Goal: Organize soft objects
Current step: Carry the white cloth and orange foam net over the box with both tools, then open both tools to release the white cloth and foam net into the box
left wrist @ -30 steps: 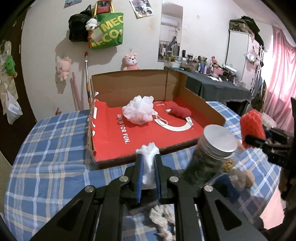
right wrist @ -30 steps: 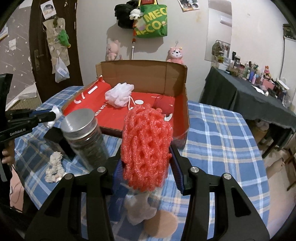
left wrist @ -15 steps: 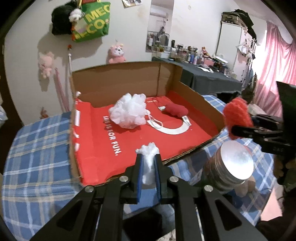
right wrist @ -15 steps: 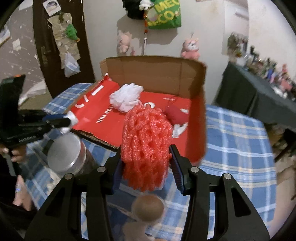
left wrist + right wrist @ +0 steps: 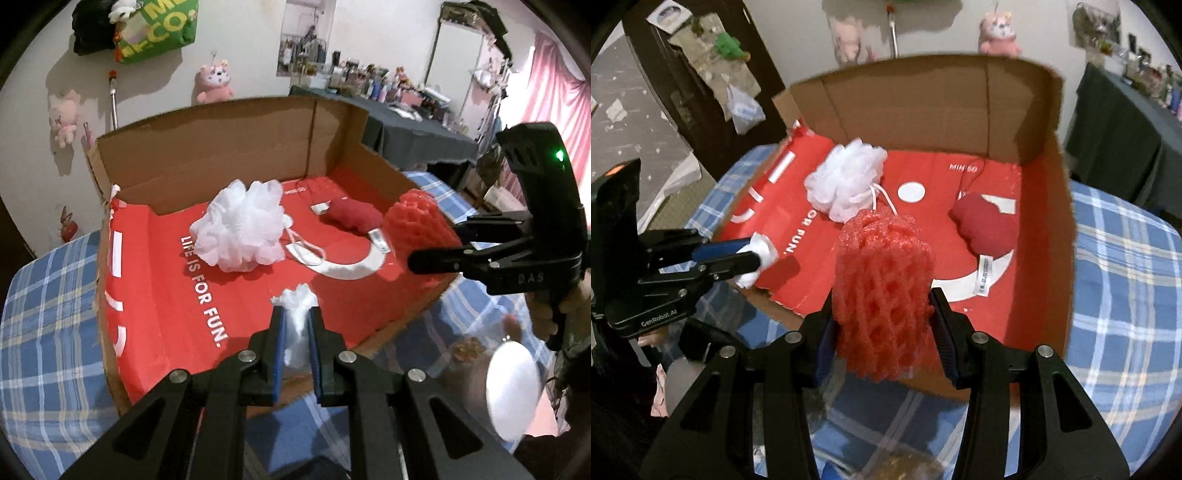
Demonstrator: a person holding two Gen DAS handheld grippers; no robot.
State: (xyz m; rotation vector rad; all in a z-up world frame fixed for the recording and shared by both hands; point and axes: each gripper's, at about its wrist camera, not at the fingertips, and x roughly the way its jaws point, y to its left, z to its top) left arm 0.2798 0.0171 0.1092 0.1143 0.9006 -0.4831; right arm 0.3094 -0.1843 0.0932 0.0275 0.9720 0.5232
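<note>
My left gripper (image 5: 295, 325) is shut on a small white soft wad (image 5: 296, 317), held above the front edge of the open cardboard box (image 5: 221, 155). My right gripper (image 5: 884, 314) is shut on a red foam net sleeve (image 5: 884, 291), held over the box's front right edge. The sleeve also shows in the left wrist view (image 5: 417, 225), and the wad in the right wrist view (image 5: 759, 260). Inside the box, on its red liner (image 5: 162, 280), lie a white mesh bath pouf (image 5: 240, 229) and a dark red soft pouch (image 5: 352, 216).
The box stands on a blue plaid tablecloth (image 5: 44, 295). A jar with a silver lid (image 5: 513, 387) stands at the front right, blurred. A dark-covered table (image 5: 417, 136) with bottles stands behind. Plush toys and bags hang on the wall.
Both grippers have moved forward and up toward the box with their loads. The wad and the red sleeve now hang over the box's front edge; the jar has dropped to the lower right.
</note>
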